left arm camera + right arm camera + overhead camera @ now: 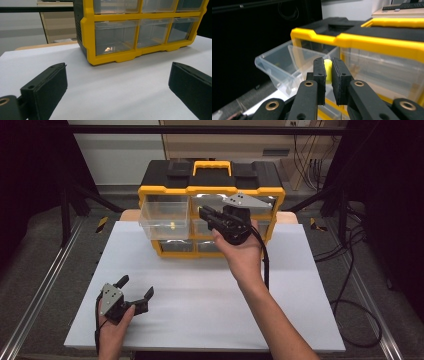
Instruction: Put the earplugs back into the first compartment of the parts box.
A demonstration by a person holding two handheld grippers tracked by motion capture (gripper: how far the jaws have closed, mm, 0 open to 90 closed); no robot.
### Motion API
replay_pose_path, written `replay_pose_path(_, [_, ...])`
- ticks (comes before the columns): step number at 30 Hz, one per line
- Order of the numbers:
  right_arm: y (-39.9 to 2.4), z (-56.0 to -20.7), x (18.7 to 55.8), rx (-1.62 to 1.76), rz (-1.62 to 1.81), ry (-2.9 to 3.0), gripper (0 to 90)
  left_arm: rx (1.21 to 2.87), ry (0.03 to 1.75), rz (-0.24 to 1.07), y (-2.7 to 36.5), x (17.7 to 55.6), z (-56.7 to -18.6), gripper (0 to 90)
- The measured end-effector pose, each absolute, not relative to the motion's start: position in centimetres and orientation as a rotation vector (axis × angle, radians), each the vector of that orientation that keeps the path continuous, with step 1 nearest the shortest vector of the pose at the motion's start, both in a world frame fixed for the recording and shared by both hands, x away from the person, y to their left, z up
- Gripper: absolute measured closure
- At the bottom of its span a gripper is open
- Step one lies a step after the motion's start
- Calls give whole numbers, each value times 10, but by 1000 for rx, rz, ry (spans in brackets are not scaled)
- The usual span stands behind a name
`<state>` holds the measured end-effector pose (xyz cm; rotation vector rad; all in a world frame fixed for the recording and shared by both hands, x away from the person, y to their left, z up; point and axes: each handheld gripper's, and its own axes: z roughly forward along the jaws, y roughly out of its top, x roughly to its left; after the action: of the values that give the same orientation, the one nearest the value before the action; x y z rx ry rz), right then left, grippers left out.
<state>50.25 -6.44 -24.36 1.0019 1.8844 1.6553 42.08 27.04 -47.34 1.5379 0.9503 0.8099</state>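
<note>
Right gripper (328,68): jaws narrow, clamped on 1 small yellow piece (328,69).
Yellow piece: held above the pulled-out clear drawer (165,217) of the yellow organizer (210,195).
Left gripper (135,292): jaws wide, nothing held, resting on the white table (200,290).
Progress: piece judged lifted out; placement remains, drawer left open.
</note>
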Motion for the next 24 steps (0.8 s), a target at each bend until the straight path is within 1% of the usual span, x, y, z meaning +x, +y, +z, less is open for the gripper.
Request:
replay_pose_path(11, [-58, -229, 511, 1019, 1683, 1853, 821, 1539, 948, 809, 270, 421, -473, 19])
replay_pose_path(24, [-46, -222, 513, 985, 1681, 1864, 822, 1538, 947, 809, 270, 421, -473, 19])
